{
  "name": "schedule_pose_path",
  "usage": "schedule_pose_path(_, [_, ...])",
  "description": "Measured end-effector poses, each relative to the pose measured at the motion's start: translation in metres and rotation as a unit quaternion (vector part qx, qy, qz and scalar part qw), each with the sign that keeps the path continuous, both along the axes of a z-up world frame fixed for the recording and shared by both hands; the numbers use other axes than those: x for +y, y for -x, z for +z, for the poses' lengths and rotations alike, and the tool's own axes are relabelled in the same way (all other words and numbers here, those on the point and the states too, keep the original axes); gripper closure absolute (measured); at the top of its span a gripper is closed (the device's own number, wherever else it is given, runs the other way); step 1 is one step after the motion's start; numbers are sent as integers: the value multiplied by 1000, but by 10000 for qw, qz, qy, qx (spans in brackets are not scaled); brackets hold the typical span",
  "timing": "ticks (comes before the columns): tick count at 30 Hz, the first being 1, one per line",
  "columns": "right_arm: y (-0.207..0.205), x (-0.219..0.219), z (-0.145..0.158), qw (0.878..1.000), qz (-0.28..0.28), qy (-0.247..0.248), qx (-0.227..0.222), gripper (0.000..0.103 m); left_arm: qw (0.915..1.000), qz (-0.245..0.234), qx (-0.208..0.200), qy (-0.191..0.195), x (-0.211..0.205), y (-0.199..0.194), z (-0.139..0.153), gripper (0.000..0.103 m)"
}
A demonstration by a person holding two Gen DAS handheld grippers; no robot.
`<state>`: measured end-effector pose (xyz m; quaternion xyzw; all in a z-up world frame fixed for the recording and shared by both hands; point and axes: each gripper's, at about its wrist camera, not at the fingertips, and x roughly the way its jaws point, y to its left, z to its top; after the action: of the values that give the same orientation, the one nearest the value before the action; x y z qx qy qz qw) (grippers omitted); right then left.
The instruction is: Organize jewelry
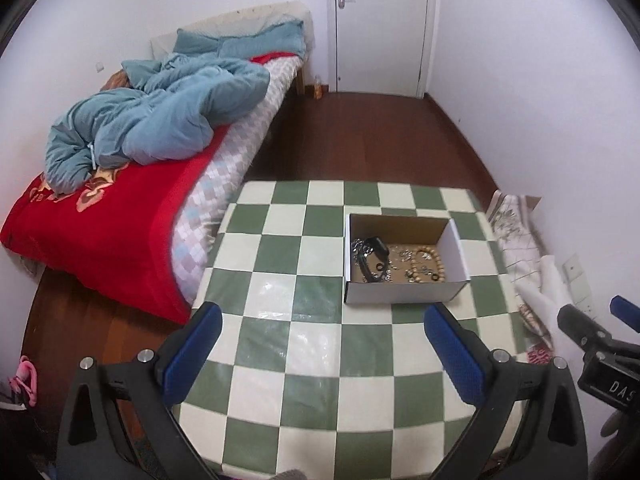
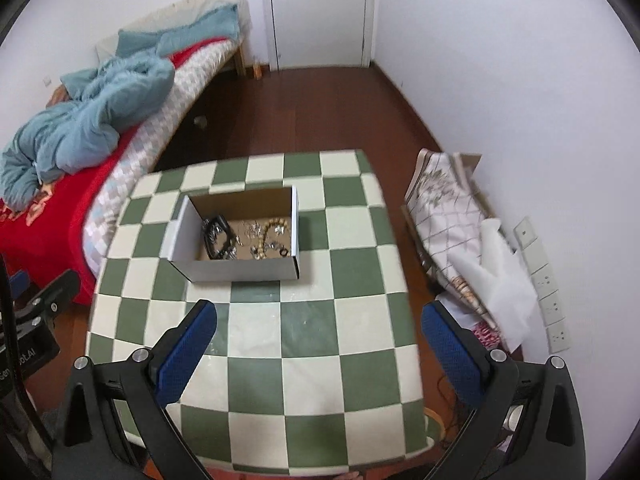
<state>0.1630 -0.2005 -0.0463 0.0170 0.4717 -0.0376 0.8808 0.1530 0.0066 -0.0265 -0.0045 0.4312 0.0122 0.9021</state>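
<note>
Blue-padded and black-framed, the left gripper (image 1: 322, 320) hangs with its fingers spread wide and nothing between them; the right gripper (image 2: 319, 318) is just as wide and just as bare. Both hover above the near half of the square table covered in a glossy green-and-cream checkered cloth (image 1: 316, 364). Farther back on that cloth sits the open white cardboard box with a brown inside (image 2: 240, 270), and the jewelry lies in it — a black strap piece (image 1: 374, 258), a loop of tan wooden beads (image 1: 434, 258) and small silvery bits. Left of the table stands a bed with a red flowered blanket (image 1: 120, 220) and a rumpled grey-blue quilt (image 1: 160, 120). Dark wooden flooring (image 1: 372, 136) runs to a white door (image 1: 380, 20). Folded patterned cloth (image 2: 448, 208) leans by the right wall. Letters "DAS" show on the other gripper's body in the left wrist view.
</note>
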Motion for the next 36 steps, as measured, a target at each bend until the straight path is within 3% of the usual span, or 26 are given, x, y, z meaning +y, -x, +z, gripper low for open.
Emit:
schedule_pose_path(10, [75,4,86,9975,17,101,-696,0,9983,-210,-548,28,-1,62,71,0])
schedule_pose_path(18, [108,7,128,9959,97,133,-888,0,9979,-251,-583,136,1,81,97,0])
schedule_pose_path(26, [95,5,148,9959,174,106,-886,0,9982,-182,-554,141,-5,75,105,0])
schedule_pose_path(36, [57,5,145,9961,159,167,-847,0,9987,74,-482,113,-10,39,102,0])
